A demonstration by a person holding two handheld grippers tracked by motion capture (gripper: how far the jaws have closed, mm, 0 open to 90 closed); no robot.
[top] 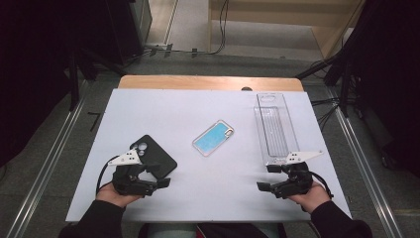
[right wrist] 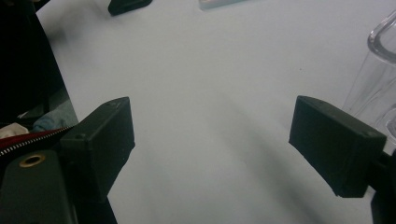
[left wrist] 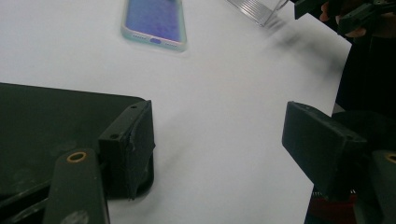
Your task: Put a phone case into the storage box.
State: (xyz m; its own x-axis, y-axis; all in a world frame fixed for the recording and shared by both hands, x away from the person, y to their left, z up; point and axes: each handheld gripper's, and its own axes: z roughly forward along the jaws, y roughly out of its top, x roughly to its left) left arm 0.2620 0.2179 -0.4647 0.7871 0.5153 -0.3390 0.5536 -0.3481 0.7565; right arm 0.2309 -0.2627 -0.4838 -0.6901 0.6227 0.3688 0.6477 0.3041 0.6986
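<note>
the left gripper (top: 157, 177), jaws spread and empty, sits lower left beside the matte black rigid phone case (top: 152, 156). it looks light, stiff and slick; i would pinch its near edge.

Colours and patterns on the table

The table (top: 148, 106) top is plain white, with a light wood strip along its 12 o'clock edge. The phone case (top: 153, 155) at 8 o'clock is matte black and unpatterned. The phone (top: 213, 137) at centre is pale blue with a light rim; in the left gripper view it reads blue-violet with faint mottling. The tray (top: 274, 126) at 2 o'clock is clear and ribbed. Both the left gripper (top: 159, 176) and the right gripper (top: 267, 177) are black with white top plates. The sleeves are black.
</note>
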